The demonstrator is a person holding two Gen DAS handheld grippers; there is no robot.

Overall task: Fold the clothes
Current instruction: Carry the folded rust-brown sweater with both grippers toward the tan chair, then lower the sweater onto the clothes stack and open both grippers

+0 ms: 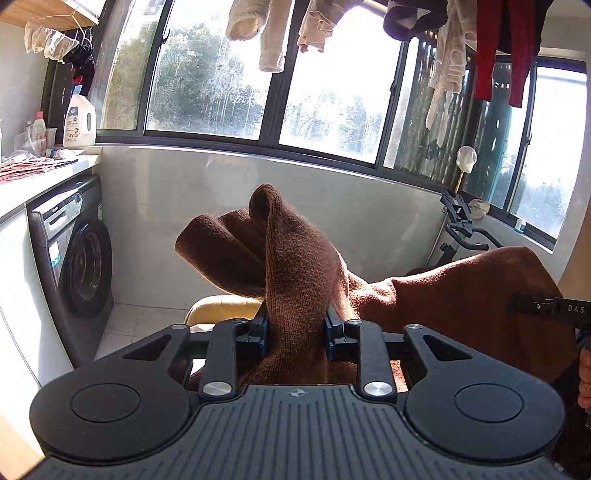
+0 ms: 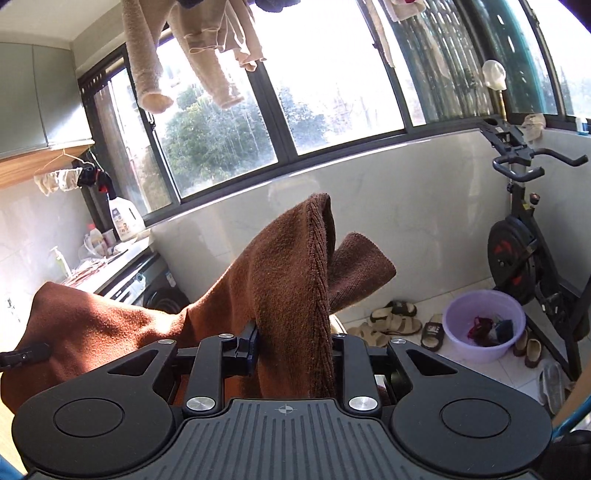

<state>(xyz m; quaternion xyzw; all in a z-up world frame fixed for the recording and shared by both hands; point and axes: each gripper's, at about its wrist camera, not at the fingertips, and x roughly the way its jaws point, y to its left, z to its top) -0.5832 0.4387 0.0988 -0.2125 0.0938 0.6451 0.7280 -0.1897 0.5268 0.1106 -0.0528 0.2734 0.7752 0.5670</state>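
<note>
My left gripper (image 1: 296,325) has its fingers pinching a bunched fold of the brown knitted sweater (image 1: 303,273), and my right gripper (image 2: 294,345) pinches another part of the same sweater (image 2: 291,291); the cloth is lifted in the air and stretches between the two. Thick wool fills both gaps, so I cannot see the pads themselves or how much fabric sits behind them. The lower part of the sweater drops below my gripper bodies and is cut off from sight, and whatever lies directly under it is hidden, apart from a pale yellow edge (image 1: 225,306) peeking out beside my left fingers, which I cannot identify. In the left wrist view the tip of my right gripper (image 1: 546,306) shows at the right edge against the cloth. Ahead is a grey wall (image 1: 332,206) under wide windows (image 1: 332,85), with laundry (image 1: 273,33) hanging above. To the left stands a washing machine (image 1: 79,251) under a counter (image 1: 48,177) carrying a detergent bottle (image 1: 79,120). To the right an exercise bike (image 2: 524,251), a purple basin (image 2: 484,321) and sandals (image 2: 395,321) take up the floor; the tiles (image 1: 136,325) by the washing machine are open
</note>
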